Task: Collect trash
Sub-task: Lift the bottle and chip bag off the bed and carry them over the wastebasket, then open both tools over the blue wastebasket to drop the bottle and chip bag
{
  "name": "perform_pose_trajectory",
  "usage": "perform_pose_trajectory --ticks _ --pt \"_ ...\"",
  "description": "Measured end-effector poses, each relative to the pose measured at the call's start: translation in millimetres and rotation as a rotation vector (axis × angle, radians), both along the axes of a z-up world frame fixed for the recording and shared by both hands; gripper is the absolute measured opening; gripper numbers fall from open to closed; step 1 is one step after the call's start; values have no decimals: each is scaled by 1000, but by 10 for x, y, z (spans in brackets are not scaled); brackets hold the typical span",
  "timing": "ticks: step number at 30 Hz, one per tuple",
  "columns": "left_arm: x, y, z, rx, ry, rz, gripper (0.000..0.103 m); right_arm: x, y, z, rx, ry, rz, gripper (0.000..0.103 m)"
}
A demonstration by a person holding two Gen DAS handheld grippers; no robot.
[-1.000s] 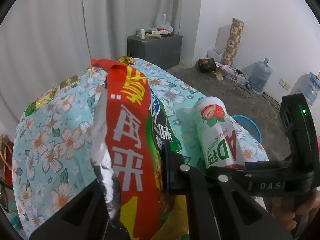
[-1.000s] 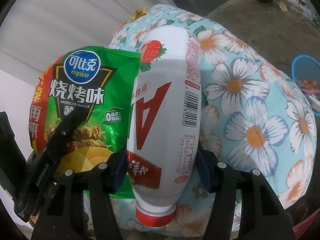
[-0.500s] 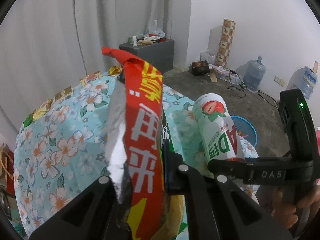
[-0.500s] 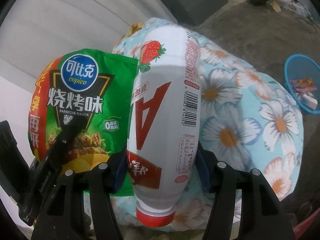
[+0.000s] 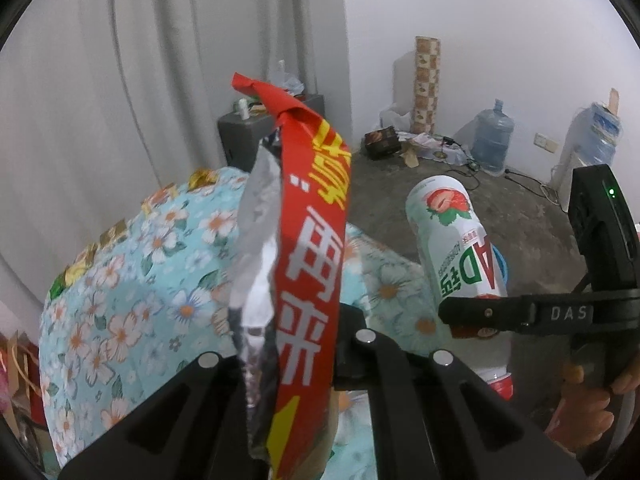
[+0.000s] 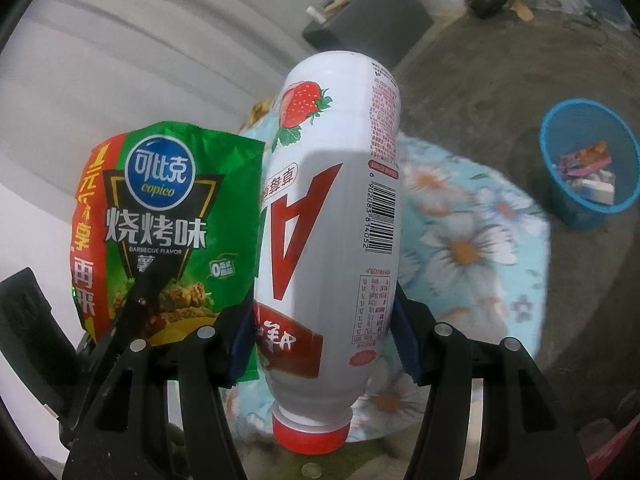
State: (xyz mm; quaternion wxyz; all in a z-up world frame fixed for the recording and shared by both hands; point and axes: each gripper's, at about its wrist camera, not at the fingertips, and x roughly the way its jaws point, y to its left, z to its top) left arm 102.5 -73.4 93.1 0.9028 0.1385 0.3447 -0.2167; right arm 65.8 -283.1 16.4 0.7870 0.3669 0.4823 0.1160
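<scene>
Nearest the lens, the left gripper (image 5: pixel 296 364) is pinching flat on a chip bag (image 5: pixel 308 264), which is standing up edge-on from the jaws. Just beside it, the right gripper (image 6: pixel 324 344) is clamping a white strawberry drink bottle (image 6: pixel 336 208) about its lower body, red cap pointing back toward the camera. Below both, a table under a floral cloth (image 5: pixel 132 280) is spreading away. Farther off, on the bare floor, a blue bin (image 6: pixel 588 200) is sitting with wrappers already in it, well apart from the table.

The bag is limp and gripped only near its bottom, so a quick swing may be slipping it loose. The smooth, tapering bottle could be sliding out cap-first if tilted.

Only the right wrist view is showing the bin's contents and the bag's green face; the left is showing the person's hand (image 5: pixel 588 404) on the right gripper's handle
</scene>
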Motion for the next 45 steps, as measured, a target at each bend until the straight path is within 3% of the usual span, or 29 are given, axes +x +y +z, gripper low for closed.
perform_pose_trajectory --ticks 4,10,13,16,18,21,25,29,32,33,34,35,36,39,42,45 --pt "-51 -218 49 -2 -25 -67 1 -167 -279 17 1 -9 -70 56" --pt "71 -742 253 -45 -62 -261 1 -521 -1099 80 -65 4 -314 56" --pt "216 -1080 291 -78 -16 -370 1 -729 -1563 74 -111 36 -451 56" --pt "426 -1558 174 -91 97 -483 1 -891 -1983 -12 -125 82 -558 56" --pt "598 -1935 5 -73 185 -549 1 -933 -2157 -114 -111 108 -598 56" --pt "792 -2493 -356 17 248 -608 1 -879 -2385 -341 -50 148 -619 56" --pt "949 -3124 -931 173 278 -658 1 -617 -2698 -833 104 208 -605 56" --pt "1216 -3542 -1399 254 344 -669 2 -290 -2951 -1275 260 256 -607 56" --pt "1413 -3797 -1653 266 348 -670 3 4 -3096 -1608 340 283 -612 59" --pt "1481 -3820 -1728 267 363 -670 9 116 -3153 -1738 370 291 -607 59" --pt "1564 -3916 -1851 271 381 -657 16 226 -3226 -1922 409 303 -604 70" --pt "1602 -3954 -1910 274 383 -644 37 269 -3260 -2031 435 312 -613 75" --pt "1648 -3984 -1972 269 382 -628 50 292 -3314 -2167 434 341 -633 77" --pt "1683 -4007 -2051 239 413 -615 50 195 -3395 -2350 388 415 -725 77" --pt "1685 -3924 -1971 192 411 -615 54 74 -3411 -2258 419 365 -771 77" --pt "1684 -3816 -1821 155 388 -603 55 -37 -3399 -2037 325 340 -760 77"
